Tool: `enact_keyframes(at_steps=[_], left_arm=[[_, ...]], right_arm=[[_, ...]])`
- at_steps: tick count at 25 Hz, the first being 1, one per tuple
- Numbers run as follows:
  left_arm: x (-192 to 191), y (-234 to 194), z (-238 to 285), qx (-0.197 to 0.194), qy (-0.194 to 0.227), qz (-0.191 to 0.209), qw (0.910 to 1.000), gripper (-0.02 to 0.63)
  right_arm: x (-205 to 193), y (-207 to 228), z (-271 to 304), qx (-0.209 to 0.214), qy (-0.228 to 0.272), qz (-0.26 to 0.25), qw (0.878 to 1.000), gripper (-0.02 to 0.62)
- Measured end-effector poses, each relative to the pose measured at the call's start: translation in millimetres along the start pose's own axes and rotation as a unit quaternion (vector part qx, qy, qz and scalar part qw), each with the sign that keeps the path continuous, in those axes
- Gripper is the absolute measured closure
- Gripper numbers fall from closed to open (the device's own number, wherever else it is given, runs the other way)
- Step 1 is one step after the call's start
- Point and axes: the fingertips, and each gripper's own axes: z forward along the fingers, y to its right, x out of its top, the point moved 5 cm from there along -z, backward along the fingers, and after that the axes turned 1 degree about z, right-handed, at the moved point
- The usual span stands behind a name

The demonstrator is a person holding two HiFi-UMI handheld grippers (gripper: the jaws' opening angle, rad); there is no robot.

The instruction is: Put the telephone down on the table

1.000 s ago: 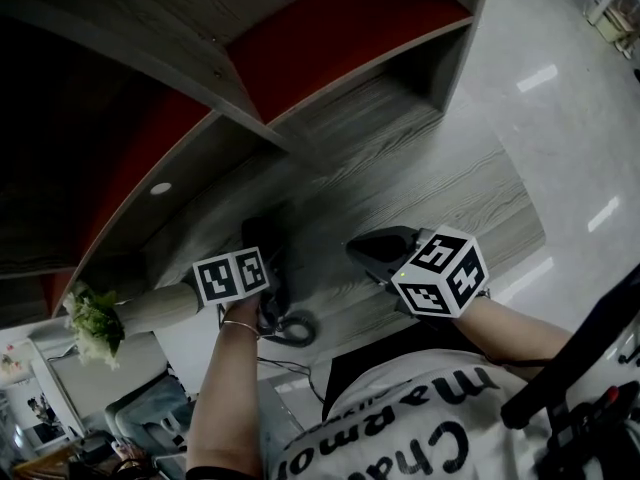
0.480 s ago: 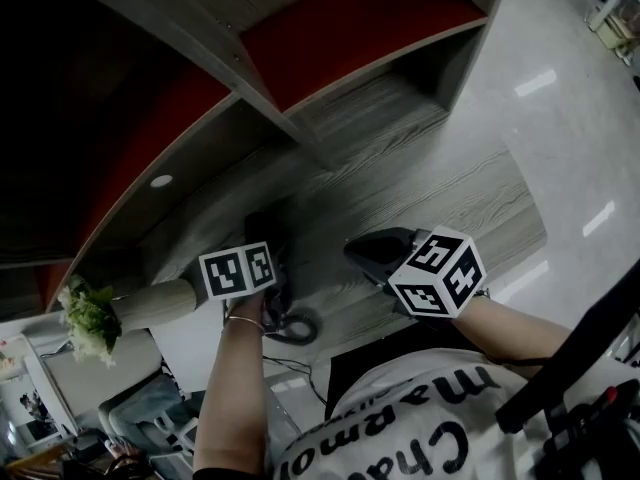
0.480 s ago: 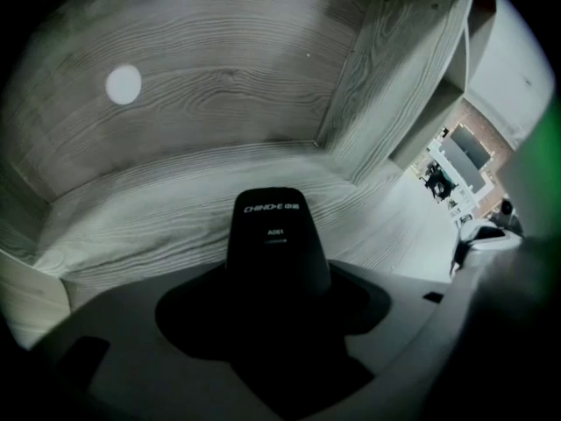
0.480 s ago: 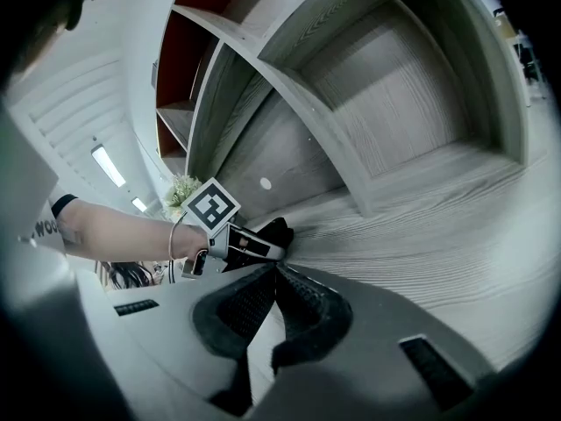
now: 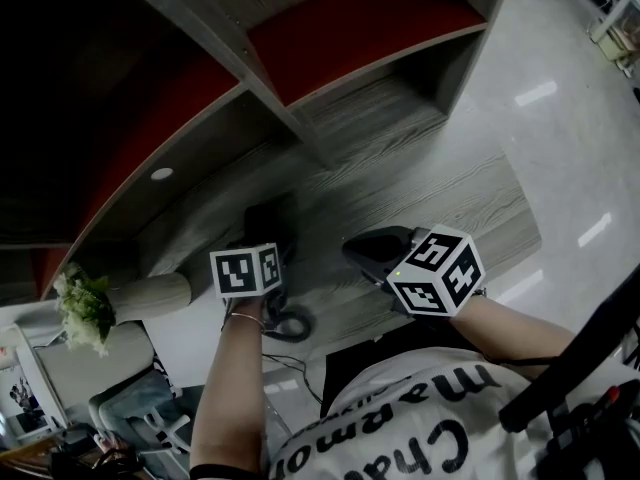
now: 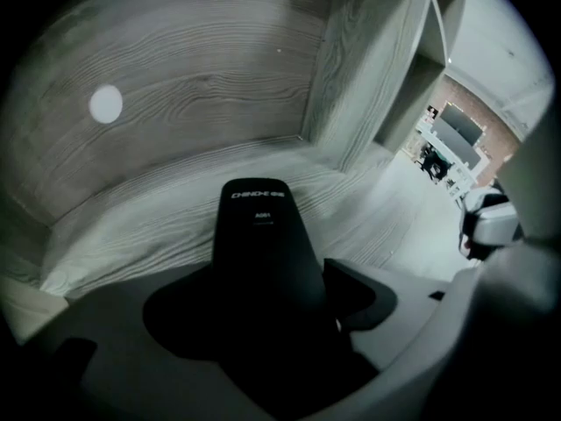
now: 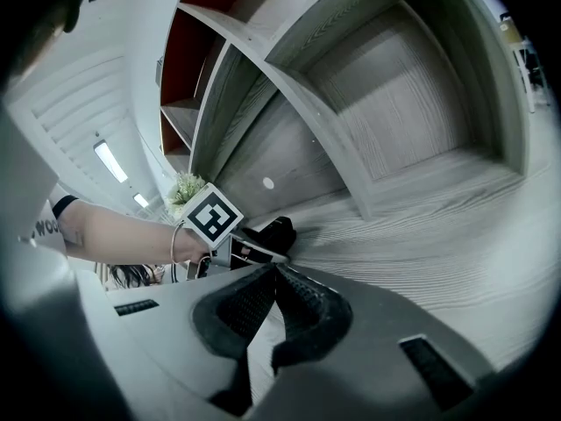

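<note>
The black telephone handset (image 6: pixel 261 244) lies lengthwise between my left gripper's (image 6: pixel 263 303) jaws, its far end down on the grey wood-grain table (image 6: pixel 175 209). The jaws have just been opening and stand a little off its sides, so the gripper is open. In the head view the left gripper (image 5: pixel 258 258) points steeply down over the handset (image 5: pixel 268 220), and a coiled cord (image 5: pixel 287 324) lies near the table's front edge. My right gripper (image 5: pixel 372 252) hovers to the right, shut and empty, its fingertips meeting in the right gripper view (image 7: pixel 273 271).
A shelf unit with red back panels (image 5: pixel 350 28) and an upright divider (image 5: pixel 300 128) rises behind the table. A vase with flowers (image 5: pixel 88 308) lies at the left. The table's front edge (image 5: pixel 500 258) borders glossy floor on the right.
The left gripper has rolled slightly over the handset, its marker cube showing a different face. The right gripper has hardly moved.
</note>
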Motion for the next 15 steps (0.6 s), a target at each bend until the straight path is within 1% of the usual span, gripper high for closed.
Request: enact_keyframes(at_steps=[1,2,4,8,10,13,15], left_arm=[[-0.4,1.2,0.3,0.000,-0.003,0.008,1.0000,0.264],[-0.8,1.6,0.3,0.003,-0.006,0.013,0.9999,0.259],[-2.7,-0.4,-0.2,0.009,-0.009,0.015,0.9998,0.238],[-4.9,-10.9,-3.7,0.038,-0.005,0.014,0.9991,0.201],[-5.0,-14.0,-5.9,0.045,0.002,0.000,0.9990,0.184],[-9.3,-13.9,-7.2,0.034,0.015,-0.033,0.9988,0.173],[-12.5,-13.2,-11.3,0.037,0.034,-0.038,0.9980,0.167]], right_arm=[[0.6,-0.3,-1.2,0.000,0.001,-0.001,1.000,0.583],[1.0,-0.2,-2.4,-0.001,0.001,-0.001,1.000,0.584],[1.5,0.7,-5.1,-0.003,0.002,-0.001,1.000,0.584],[3.4,2.2,-10.2,-0.009,0.007,-0.006,1.000,0.584],[4.3,0.8,-12.7,-0.010,0.011,-0.008,1.000,0.583],[3.6,-1.1,-16.0,-0.012,0.013,-0.010,1.000,0.584],[3.1,-4.0,-17.1,-0.013,0.014,-0.009,1.000,0.583]])
